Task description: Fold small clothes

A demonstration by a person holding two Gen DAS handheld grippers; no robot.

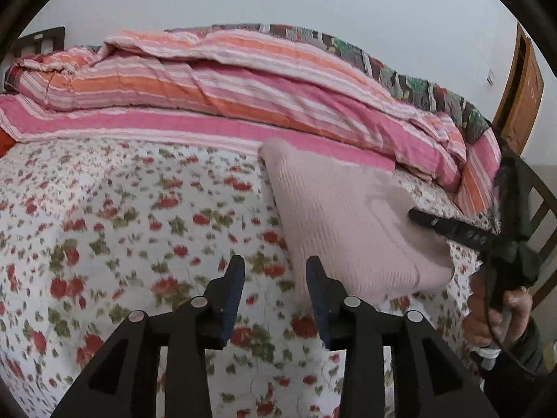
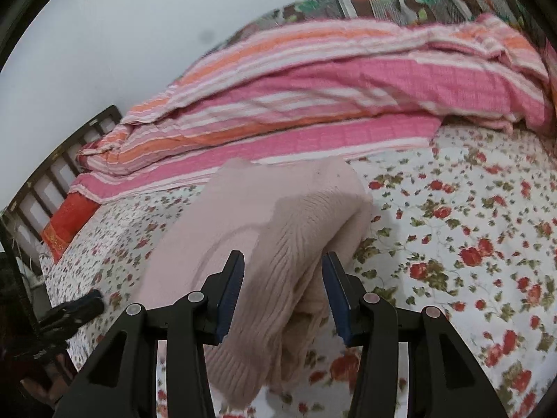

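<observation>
Right wrist view, right gripper (image 2: 282, 271) jaws wide, straddling folded pink sweater (image 2: 264, 230)

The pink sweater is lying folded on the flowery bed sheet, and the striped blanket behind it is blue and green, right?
Not quite. The striped blanket is pink, orange and white, not blue and green; the left wrist view shows it clearly. The rest holds: the pink sweater lies folded on the flowery bed sheet, in front of that blanket.
</observation>
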